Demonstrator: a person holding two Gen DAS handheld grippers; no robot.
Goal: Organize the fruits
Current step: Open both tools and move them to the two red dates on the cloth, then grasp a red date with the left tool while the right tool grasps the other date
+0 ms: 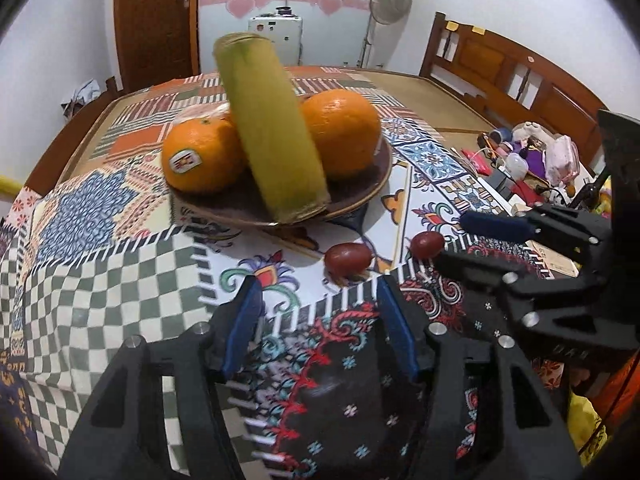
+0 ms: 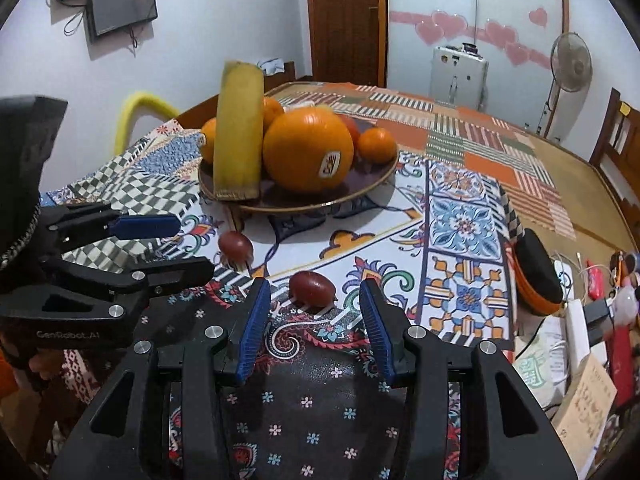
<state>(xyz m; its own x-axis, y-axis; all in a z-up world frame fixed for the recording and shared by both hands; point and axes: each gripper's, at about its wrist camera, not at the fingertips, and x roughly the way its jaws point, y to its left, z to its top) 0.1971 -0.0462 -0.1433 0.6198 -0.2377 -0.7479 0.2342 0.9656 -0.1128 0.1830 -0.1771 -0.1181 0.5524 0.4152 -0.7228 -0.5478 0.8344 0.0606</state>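
Note:
A brown plate [image 1: 360, 196] [image 2: 372, 184] holds large oranges [image 1: 200, 156] [image 2: 308, 152], a yellow-green cylinder of fruit [image 1: 272, 128] [image 2: 238, 128] and small tangerines [image 2: 376, 145]. Two small dark red fruits lie on the cloth in front of the plate: one [image 1: 347, 258] [image 2: 235, 245] and another [image 1: 427, 245] [image 2: 312, 286]. My left gripper [image 1: 318, 296] [image 2: 192, 246] is open and empty, just short of the first. My right gripper [image 2: 314, 300] [image 1: 448, 240] is open and empty, with the second red fruit just ahead of its fingertips.
A patchwork cloth [image 1: 100, 216] [image 2: 460, 220] covers the table. Clutter of cables, boxes and toys lies at the right [image 1: 528, 160] [image 2: 580, 312], with an orange-and-black case [image 2: 538, 276]. Wooden chairs [image 1: 500, 72] stand beyond the table.

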